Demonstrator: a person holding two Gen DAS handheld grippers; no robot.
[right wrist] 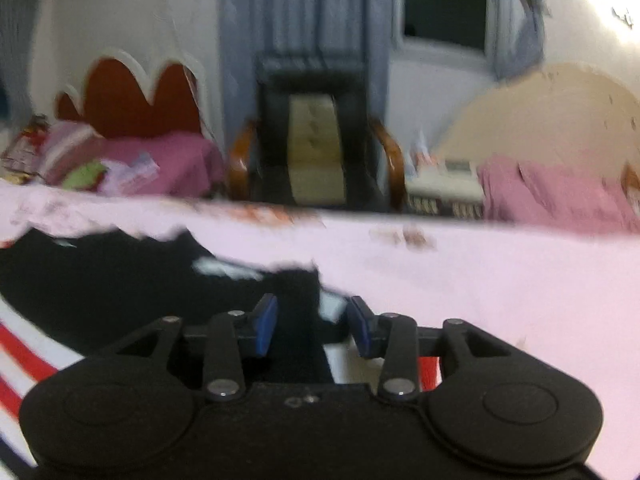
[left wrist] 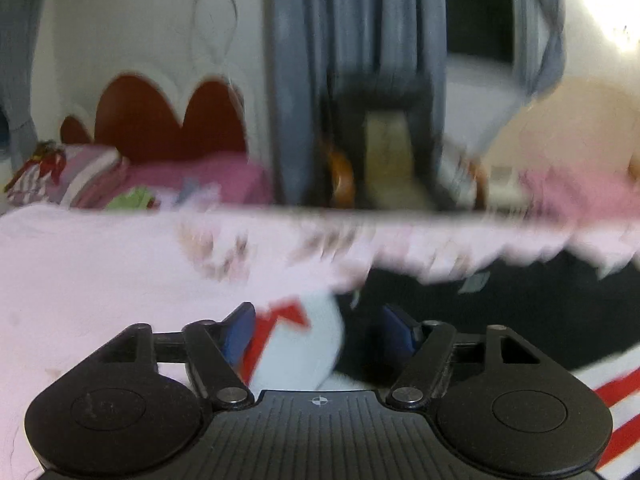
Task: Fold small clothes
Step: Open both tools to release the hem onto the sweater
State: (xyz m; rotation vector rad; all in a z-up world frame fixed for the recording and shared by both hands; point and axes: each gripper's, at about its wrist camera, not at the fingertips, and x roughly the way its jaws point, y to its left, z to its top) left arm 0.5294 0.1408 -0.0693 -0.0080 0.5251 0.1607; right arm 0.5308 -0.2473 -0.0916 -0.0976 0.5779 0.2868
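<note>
Left wrist view, left to right. A pale pink sheet [left wrist: 80, 272] covers the work surface. The left gripper [left wrist: 318, 330] stands with its blue pads [left wrist: 240, 332] apart; a white corner of the garment [left wrist: 500, 312], edged with a red zigzag, lies between them, close to the left pad and clear of the right one. The dark body of the garment spreads to the right, with red and white stripes at its lower right edge. Blur hides its outline, so its long axis cannot be told with certainty; it appears to run across the frame.

Right wrist view, left to right. The same garment [right wrist: 120, 280] lies at left, with its striped edge at lower left. The right gripper [right wrist: 314, 322] has its pads apart around a dark fold, touching neither side visibly. Behind stand a bed [right wrist: 160, 160], a chair [right wrist: 316, 140] and curtains [right wrist: 304, 12].
</note>
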